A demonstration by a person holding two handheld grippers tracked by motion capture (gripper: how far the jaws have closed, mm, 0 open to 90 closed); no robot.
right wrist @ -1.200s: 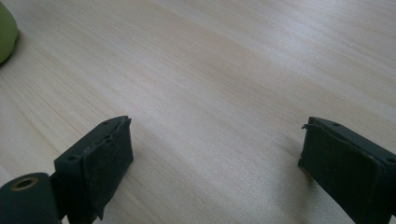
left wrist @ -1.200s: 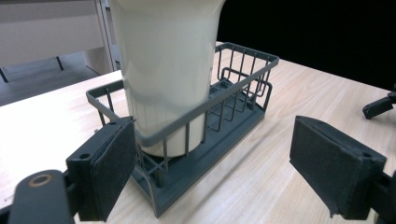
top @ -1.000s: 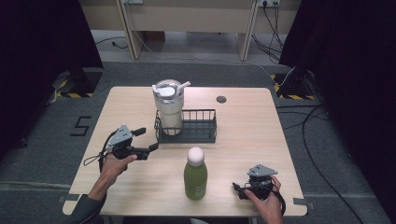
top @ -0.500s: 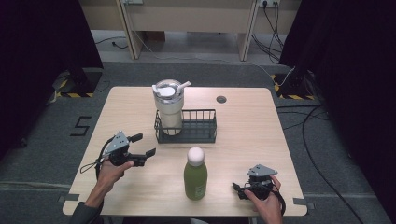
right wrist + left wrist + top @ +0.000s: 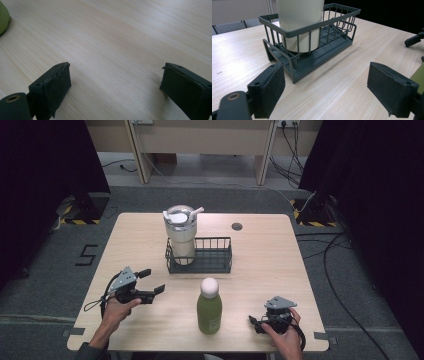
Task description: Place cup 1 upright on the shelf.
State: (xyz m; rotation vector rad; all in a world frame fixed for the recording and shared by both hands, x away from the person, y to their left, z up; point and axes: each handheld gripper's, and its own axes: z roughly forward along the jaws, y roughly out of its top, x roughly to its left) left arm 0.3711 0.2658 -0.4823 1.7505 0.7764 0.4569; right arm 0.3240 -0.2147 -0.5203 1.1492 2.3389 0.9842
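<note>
A cream tumbler [image 5: 180, 232] with a lid and straw stands upright in the left end of a dark wire basket [image 5: 212, 261] at mid-table. A green bottle [image 5: 209, 311] with a white cap stands nearer the front. My left gripper [image 5: 152, 281] is open, held just above the table left of the bottle, its jaws aimed at the basket. In the left gripper view the basket [image 5: 329, 47] and tumbler [image 5: 299, 22] lie ahead of the open left gripper [image 5: 327, 92]. My right gripper [image 5: 257, 322] rests open at the front right; the right gripper [image 5: 115, 92] has bare wood between its jaws.
A small dark disc [image 5: 237, 226] sits on the table [image 5: 280, 270] behind the basket. The bottle's edge [image 5: 419, 75] shows at the right of the left gripper view, and the bottle [image 5: 3, 17] at the upper left of the right gripper view.
My left gripper has drawn back from the basket toward the table's front left, still open. The right gripper, the bottle and the tumbler have not moved.
</note>
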